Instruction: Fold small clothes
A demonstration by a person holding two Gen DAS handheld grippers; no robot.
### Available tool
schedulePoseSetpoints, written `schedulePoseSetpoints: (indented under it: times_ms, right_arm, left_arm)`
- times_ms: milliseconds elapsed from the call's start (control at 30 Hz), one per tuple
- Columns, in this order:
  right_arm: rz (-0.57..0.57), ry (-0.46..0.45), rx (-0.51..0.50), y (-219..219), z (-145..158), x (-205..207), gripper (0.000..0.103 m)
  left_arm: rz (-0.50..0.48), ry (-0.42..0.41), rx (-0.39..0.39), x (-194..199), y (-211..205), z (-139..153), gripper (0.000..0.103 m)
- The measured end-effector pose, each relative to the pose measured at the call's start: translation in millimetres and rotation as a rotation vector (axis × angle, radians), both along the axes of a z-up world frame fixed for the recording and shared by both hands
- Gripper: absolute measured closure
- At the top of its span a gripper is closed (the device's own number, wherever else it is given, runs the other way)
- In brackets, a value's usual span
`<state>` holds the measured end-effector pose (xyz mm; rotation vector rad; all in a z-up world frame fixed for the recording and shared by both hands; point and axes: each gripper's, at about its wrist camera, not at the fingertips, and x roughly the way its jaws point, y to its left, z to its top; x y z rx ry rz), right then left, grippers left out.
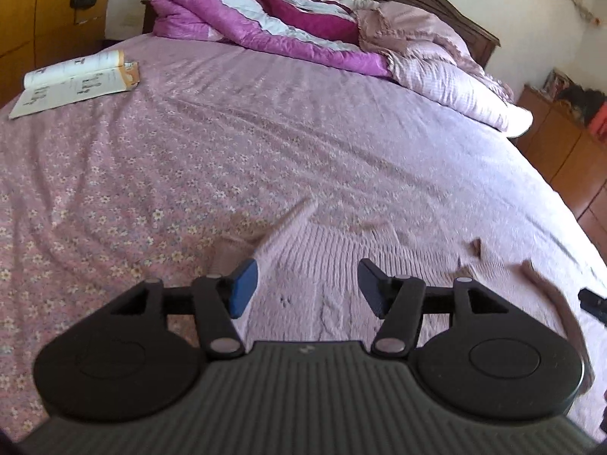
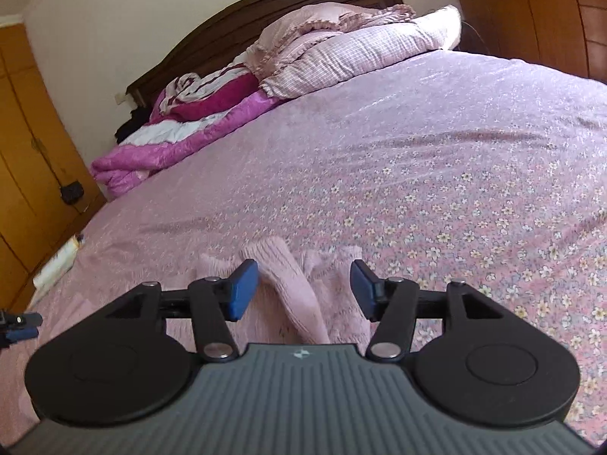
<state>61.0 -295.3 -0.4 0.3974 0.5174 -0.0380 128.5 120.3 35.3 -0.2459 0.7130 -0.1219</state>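
Observation:
A pale pink knitted garment (image 1: 303, 250) lies on the floral bedsheet (image 1: 114, 189), blurred in the left wrist view. My left gripper (image 1: 305, 284) hovers over it, open, with a raised fold of the knit beside its left blue pad (image 1: 242, 288) and no pad pressing on it. In the right wrist view a sleeve of the garment (image 2: 288, 284) runs between the blue pads of my right gripper (image 2: 303, 288), which is open and not clamping it. The left gripper (image 2: 19, 326) shows at the far left edge of the right wrist view.
An open book (image 1: 72, 83) lies on the bed at the far left. A bunched magenta quilt (image 1: 265, 26) and pink pillows (image 1: 436, 60) sit by the dark headboard (image 2: 265, 3). Wooden wardrobes (image 2: 550, 11) flank the bed. A blurred brown strip (image 1: 546, 292) crosses the sheet on the right.

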Motion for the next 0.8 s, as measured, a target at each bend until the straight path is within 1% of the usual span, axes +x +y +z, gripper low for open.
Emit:
schedulePoseSetpoints:
  times_ms: [100, 233, 267, 300, 367, 400, 467, 533, 633, 733, 800]
  right_arm:
    - [0.051, -0.006, -0.029, 5, 1, -4, 0.041]
    - [0.138, -0.013, -0.017, 15, 3, 1, 0.043]
    - [0.163, -0.011, -0.015, 18, 3, 4, 0.045]
    - [0.192, -0.008, -0.011, 21, 3, 7, 0.05]
    - [0.232, 0.016, -0.012, 29, 0, 16, 0.054]
    - [0.236, 0.037, -0.014, 31, -3, 23, 0.055]
    - [0.216, 0.063, -0.027, 34, -7, 34, 0.055]
    - [0.163, 0.086, -0.049, 30, -11, 47, 0.055]
    - [0.089, 0.129, -0.081, 20, -18, 64, 0.055]
    - [0.068, 0.131, -0.048, 8, -23, 68, 0.055]
    - [0.049, 0.112, -0.02, 4, -20, 63, 0.054]
  left_arm:
    - [-0.017, 0.002, 0.008, -3, -2, -4, 0.043]
    - [-0.017, 0.009, 0.011, 2, -3, -11, 0.043]
    - [-0.017, 0.01, 0.009, 4, -3, -12, 0.043]
    - [-0.018, 0.01, 0.007, 6, -4, -14, 0.043]
    - [-0.022, 0.009, 0.0, 10, -3, -17, 0.043]
    - [-0.021, 0.012, -0.002, 14, -2, -19, 0.043]
    - [-0.01, 0.033, -0.002, 21, 1, -26, 0.043]
    - [0.007, 0.054, -0.006, 28, 5, -33, 0.043]
    - [0.02, 0.05, -0.019, 32, 11, -37, 0.043]
    - [0.032, 0.044, -0.027, 30, 14, -32, 0.043]
    - [0.029, 0.042, -0.012, 26, 14, -27, 0.043]
